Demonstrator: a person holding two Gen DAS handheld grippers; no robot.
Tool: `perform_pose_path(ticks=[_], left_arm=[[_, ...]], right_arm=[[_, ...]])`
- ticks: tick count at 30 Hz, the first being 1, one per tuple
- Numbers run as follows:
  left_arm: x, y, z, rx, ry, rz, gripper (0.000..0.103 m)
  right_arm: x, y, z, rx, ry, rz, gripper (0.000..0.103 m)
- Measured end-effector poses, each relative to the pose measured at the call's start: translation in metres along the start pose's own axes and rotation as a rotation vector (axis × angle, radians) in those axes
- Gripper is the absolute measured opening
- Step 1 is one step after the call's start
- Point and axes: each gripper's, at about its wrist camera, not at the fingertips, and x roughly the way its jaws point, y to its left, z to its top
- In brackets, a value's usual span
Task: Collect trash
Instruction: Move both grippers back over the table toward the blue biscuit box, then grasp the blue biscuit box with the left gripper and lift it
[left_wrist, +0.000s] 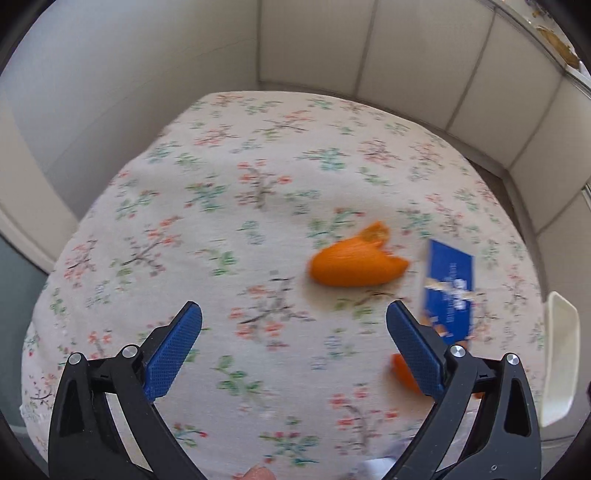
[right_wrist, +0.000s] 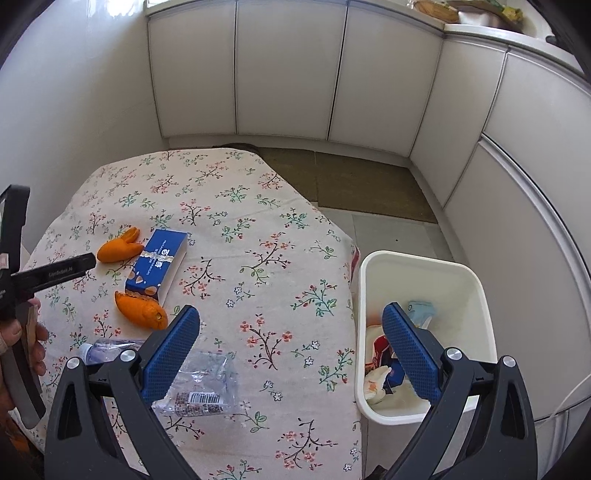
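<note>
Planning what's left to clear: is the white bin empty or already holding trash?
Already holding trash: the white bin has wrappers and crumpled paper on its floor, well below the rim.

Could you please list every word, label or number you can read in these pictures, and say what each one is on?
"GenRobot.AI", faint, on the black arm of the left gripper, seen from the right wrist.
Blue box: large white characters and small print, too blurred to read in either view.
Crushed plastic bottle: a barcode label, digits too small to read.
Wrappers in the white bin: no readable print.
</note>
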Motion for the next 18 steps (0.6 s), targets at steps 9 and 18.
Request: perform_pose_path(ticks=[9,18], left_arm=[[0.040,-0.086,0.009,0.142,0.124,-0.073,0.092],[0.059,-0.113,0.004,0.253,0.152,-0.059,0.053]], right_arm=[[0.017,-0.040,0.000,0.158,0.084,0.033,0.096],[0.025,-0.033,0.001,0.104,0.121,0.092,0.096]])
